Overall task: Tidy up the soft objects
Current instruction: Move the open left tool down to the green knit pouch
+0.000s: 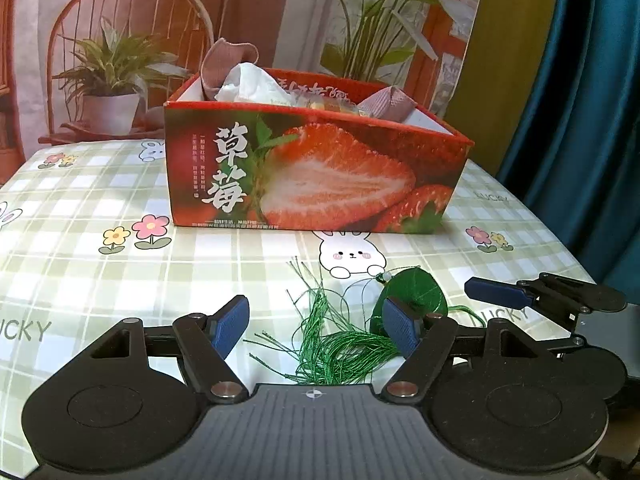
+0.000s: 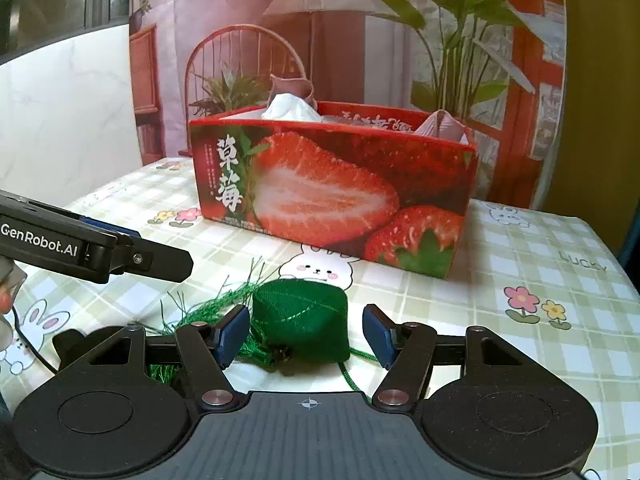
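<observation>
Left tongs: apart, nothing between the pads but loose threads of the tassel. You have them low over the near edge of the worktop, with the right pad just in front of the sachet.

Tassel: green threads fanned flat on the checked cloth, joined to the sachet by a thin cord. Expect it to trail and snag if you lift by the body alone.

Sachet: green, padded, leaf stitched on top. It lies on the worktop near the near edge, in front of the box and apart from it.

Right tongs: apart, straddling the sachet. The left pad looks to be just at its side, the right pad stands clear of it. Not clamped.

Box: strawberry print, open top, standing toward the far edge of the worktop. A tissue and pink cloth already show above its rim.

Step in hand: as I judge it, you are set for the pick-up of the last loose piece, the grasp not yet made.

Next move: close the right tongs on the sachet's middle, gently, since it will squash. Gather the tassel with the left tongs, then lift both above the near wall of the box before you let go.
</observation>
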